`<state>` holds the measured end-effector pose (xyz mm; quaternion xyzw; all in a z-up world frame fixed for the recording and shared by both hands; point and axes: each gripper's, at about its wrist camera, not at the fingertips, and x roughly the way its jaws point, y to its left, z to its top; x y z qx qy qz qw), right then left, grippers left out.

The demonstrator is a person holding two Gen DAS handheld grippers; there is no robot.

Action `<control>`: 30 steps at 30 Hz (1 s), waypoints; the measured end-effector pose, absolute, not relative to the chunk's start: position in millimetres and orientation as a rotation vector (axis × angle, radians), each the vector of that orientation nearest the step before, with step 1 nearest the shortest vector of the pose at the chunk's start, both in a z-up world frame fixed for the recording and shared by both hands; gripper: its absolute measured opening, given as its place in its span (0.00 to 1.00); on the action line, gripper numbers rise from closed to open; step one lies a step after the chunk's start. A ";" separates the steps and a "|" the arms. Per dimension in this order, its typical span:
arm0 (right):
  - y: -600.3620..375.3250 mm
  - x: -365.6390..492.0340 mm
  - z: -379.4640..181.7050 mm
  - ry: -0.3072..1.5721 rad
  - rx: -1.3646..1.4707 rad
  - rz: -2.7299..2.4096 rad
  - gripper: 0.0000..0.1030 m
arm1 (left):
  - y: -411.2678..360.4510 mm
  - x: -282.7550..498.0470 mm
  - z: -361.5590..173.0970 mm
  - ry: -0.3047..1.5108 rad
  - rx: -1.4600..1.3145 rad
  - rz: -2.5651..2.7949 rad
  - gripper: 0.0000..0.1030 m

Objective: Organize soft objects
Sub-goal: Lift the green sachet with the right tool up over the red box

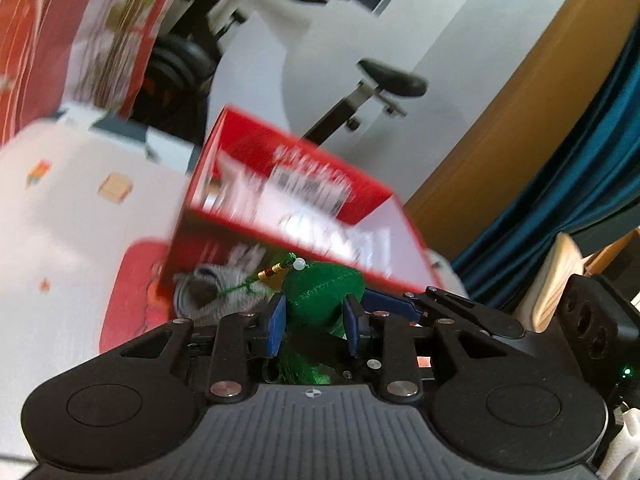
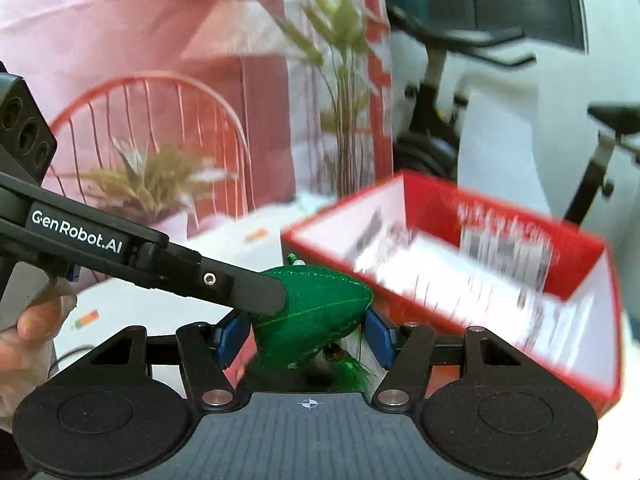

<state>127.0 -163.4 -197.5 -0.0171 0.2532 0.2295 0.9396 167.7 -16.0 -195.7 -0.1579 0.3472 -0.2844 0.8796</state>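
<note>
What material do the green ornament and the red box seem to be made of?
Green ornament: probably satin-like fabric, stuffed; it has a soft sheen, a stitched seam and a thread tassel. Red box: likely printed cardboard, with thin flat walls and a barcode label, though blurred.

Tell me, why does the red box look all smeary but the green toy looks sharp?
Left wrist view: the red box is streaked by motion blur, while the green toy between the left gripper stays sharp. Right wrist view: same, box smeared, toy crisp, straight edges bent by the fisheye lens.

Both wrist views look closely down at one green pouch (image 1: 320,292).
</note>
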 end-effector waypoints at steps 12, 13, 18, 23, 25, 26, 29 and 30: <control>-178.5 134.2 -126.0 0.357 0.003 0.457 0.56 | -30.7 176.9 -120.3 0.552 -0.295 -0.687 0.36; -180.1 134.3 -122.0 0.344 0.008 0.455 0.56 | -31.7 178.8 -117.0 0.540 -0.299 -0.691 0.36; -188.7 141.7 -105.7 0.303 -0.006 0.437 0.56 | -42.0 184.9 -101.7 0.489 -0.279 -0.714 0.36; -196.7 159.0 -92.5 0.278 -0.031 0.425 0.56 | -50.9 195.3 -87.6 0.451 -0.239 -0.729 0.36; -196.3 165.2 -87.9 0.268 -0.063 0.418 0.56 | -54.2 203.3 -82.4 0.448 -0.221 -0.725 0.36; -197.1 170.1 -84.8 0.257 -0.079 0.414 0.56 | -54.9 207.6 -78.6 0.444 -0.213 -0.729 0.36; -200.6 185.2 -76.4 0.242 -0.092 0.415 0.56 | -57.8 220.0 -68.9 0.428 -0.183 -0.729 0.36; -201.7 192.1 -73.5 0.236 -0.097 0.415 0.56 | -58.4 223.8 -65.7 0.419 -0.174 -0.728 0.36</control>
